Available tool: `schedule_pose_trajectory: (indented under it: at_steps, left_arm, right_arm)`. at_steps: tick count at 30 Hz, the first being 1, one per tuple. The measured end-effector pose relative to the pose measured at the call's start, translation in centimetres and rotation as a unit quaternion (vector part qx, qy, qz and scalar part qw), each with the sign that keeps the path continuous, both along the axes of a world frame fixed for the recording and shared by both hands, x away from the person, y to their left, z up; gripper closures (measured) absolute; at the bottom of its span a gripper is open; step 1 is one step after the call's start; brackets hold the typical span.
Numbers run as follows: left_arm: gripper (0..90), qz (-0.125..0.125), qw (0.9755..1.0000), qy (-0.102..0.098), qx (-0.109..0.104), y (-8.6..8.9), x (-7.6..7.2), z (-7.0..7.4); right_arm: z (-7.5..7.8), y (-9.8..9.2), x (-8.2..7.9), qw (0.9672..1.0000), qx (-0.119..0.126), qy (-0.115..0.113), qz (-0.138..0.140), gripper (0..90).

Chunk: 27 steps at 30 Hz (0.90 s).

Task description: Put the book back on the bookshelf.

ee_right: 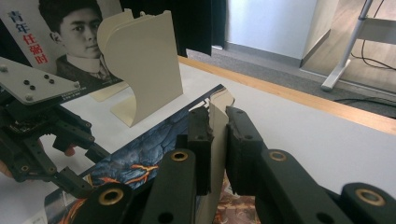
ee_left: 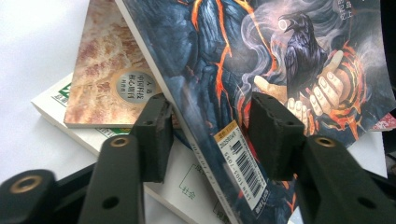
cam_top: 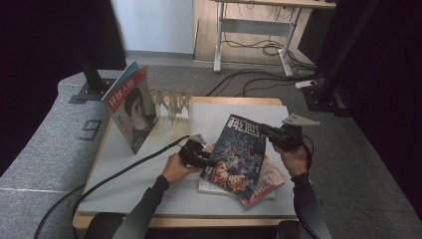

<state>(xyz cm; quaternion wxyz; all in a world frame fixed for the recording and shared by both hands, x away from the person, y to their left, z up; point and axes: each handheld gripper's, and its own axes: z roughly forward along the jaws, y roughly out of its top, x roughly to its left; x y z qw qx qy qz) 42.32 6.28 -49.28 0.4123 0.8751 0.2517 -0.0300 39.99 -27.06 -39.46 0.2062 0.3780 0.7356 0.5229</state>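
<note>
My right claw [ee_right: 215, 128] was clamped on the top corner of the dark raven-cover magazine [cam_top: 238, 152], its two pads pinching the page edge between them and holding that end tilted up off the tabletop [cam_top: 149, 164]. My left claw [ee_left: 210, 135] sat at the magazine's lower edge, straddling it beside the barcode; its jaws were only partly closed and I could see gaps on both sides, so the pads were not yet pressing. Under the magazine, just below my left claw, lay a brown-cover book [ee_left: 105, 60] on a white book [ee_left: 187, 186]. Beyond my right claw stood a cream bookend [ee_right: 140, 60], with a portrait magazine [cam_top: 130, 107] propped upright behind it.
</note>
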Motion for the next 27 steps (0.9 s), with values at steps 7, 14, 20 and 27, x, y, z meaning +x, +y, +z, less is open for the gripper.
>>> schedule_pose_trajectory:
  at_steps: [7, 14, 20, 27]
  left_arm:
    - [60.4, 0.002, 0.9999, -0.010, -0.005, 0.5, -0.5, 0.6]
    - [67.0, -0.002, 0.9999, -0.008, -0.014, 1.3, -1.3, 1.2]
    - [72.8, -0.014, 0.9997, -0.016, -0.008, 1.4, -2.3, 1.8]
    - [73.3, -0.015, 0.9996, -0.023, -0.001, 1.5, -2.7, 2.1]
  right_arm:
    - [0.2, 0.1, -0.2, 1.0000, 0.002, -0.005, 0.003, 80.5]
    - [0.6, 0.2, -0.4, 0.9999, 0.003, -0.011, 0.010, 80.8]
    - [0.9, 0.3, -0.5, 0.9998, 0.002, -0.015, 0.013, 81.2]
    - [1.0, 0.4, -0.5, 0.9998, -0.002, -0.017, 0.014, 81.2]
